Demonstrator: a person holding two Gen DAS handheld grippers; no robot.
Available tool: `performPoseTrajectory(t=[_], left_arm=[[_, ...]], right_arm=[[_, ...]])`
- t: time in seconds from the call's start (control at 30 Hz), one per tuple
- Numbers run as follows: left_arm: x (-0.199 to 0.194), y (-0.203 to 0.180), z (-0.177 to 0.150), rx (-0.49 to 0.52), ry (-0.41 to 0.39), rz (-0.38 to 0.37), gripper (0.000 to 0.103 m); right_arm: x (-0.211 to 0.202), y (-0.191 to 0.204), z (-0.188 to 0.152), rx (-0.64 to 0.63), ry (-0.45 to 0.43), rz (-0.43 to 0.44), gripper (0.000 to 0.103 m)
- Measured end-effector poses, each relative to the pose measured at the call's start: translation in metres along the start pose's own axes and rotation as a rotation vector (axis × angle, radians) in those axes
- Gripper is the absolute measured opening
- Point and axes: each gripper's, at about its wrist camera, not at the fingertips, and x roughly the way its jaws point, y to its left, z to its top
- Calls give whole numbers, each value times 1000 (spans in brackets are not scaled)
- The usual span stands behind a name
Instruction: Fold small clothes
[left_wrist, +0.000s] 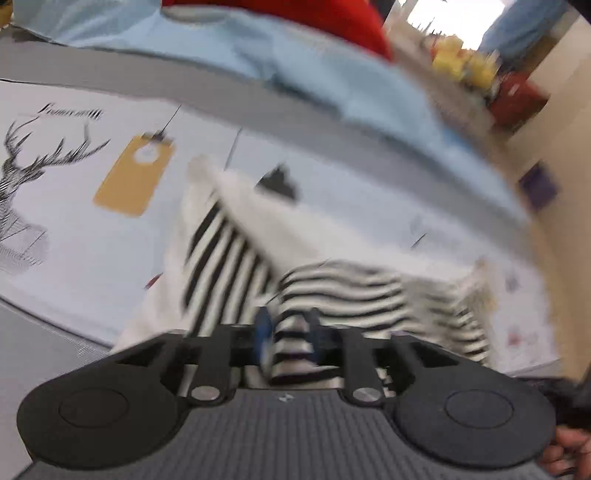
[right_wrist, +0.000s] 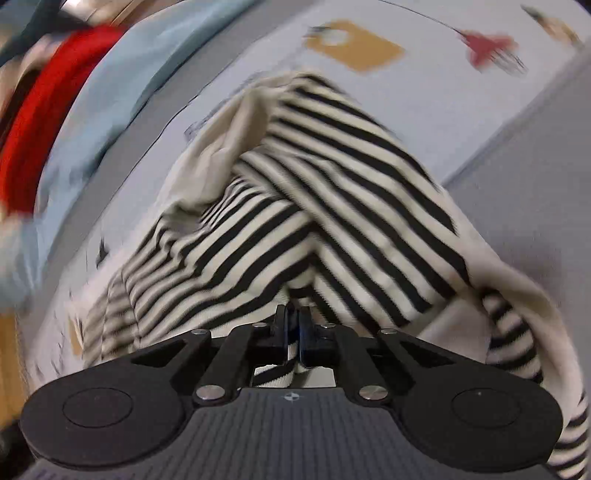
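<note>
Both views blurred; shirt (right_wrist: 332, 192) edges cut off by my grippers. Left gripper (left_wrist: 290, 332) and right gripper (right_wrist: 291, 325) each pinch striped cloth (black/cream, bunched).

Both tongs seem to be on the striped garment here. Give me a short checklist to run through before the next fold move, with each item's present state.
1. Left tongs shut on the striped garment: ok.
2. Right tongs shut on the striped garment: ok.
3. Garment lying flat: not ok, bunched and creased.
4. Grasped at matching corners: cannot tell.
5. Red and blue clothes clear of the garment: ok.
6. Sharp view: not ok, motion blur.
</note>
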Motion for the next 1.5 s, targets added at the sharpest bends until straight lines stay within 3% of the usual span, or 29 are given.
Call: performPoseTrajectory(t=[0.03, 0.1, 0.13, 0.17, 0.23, 0.3, 0.37, 0.43, 0.47, 0.5, 0.57, 0.6, 0.63, 0.73, 0.83, 0.9, 0.97, 1.03, 1.1, 1.17, 1.27, 1.33, 1.5], left_arm=[[-2, -1, 1, -15, -3, -4, 71], [8, -1, 0, -50, 47, 18, 74], [16, 4, -4, -89, 99, 38, 72], [23, 11, -6, -130, 146, 40, 70], [38, 24, -14, -221, 214, -2, 32], [41, 31, -16, -262, 195, -25, 6], [21, 24, -6, -265, 62, -110, 6], [5, 14, 3, -219, -28, -195, 6], [4, 11, 3, -199, -41, -185, 6], [11, 12, 1, -195, -6, -137, 7], [37, 25, -9, -238, 143, -14, 11], [46, 33, -15, -258, 207, 66, 24], [45, 36, -18, -259, 198, 93, 30], [17, 16, -6, -132, 50, 92, 32], [-3, -4, -3, -23, -70, 67, 33], [-3, -8, -5, -21, -66, 28, 33], [-2, -10, -10, -10, -39, 17, 33], [6, -12, -9, 10, 7, 18, 33], [30, -7, -15, 34, 122, 57, 33], [46, 2, -23, 42, 225, 102, 33], [39, 1, -22, 55, 206, 102, 33], [16, -6, -20, 102, 124, 82, 33], [-46, -12, -35, 188, -25, 65, 33]], right_arm=[[-3, -2, 3, 22, -8, 29, 7], [-9, 3, 6, -3, -50, 56, 17], [-9, 4, 5, -18, -54, 53, 29], [-7, 4, 4, -22, -45, 44, 35], [3, 1, 3, -11, -5, 21, 35], [8, -1, -5, -2, 10, 15, 31], [3, 0, -6, -24, -17, 12, 3], [-7, 5, -6, -33, -55, 68, 3], [-13, 8, -7, -46, -79, 90, 2], [-15, 11, -7, -57, -97, 93, 2], [-15, 6, -8, -43, -90, 60, 2], [-12, 1, -8, -18, -70, 35, 3], [-6, -7, -8, 22, -43, 1, 4], [-5, -15, -9, 67, -36, -58, 18], [-28, 6, -10, -50, -182, -85, 22], [-38, 19, -14, -132, -245, -68, 24], [-41, 28, -18, -197, -249, -6, 28], [-31, 36, -23, -251, -169, 73, 29], [-16, 38, -28, -270, -51, 118, 33], [5, 31, -31, -253, 77, 79, 34], [14, 20, -33, -231, 114, 28, 33], [2, 19, -29, -233, 91, 37, 33], [-70, 13, -19, -316, -127, 119, 33]])
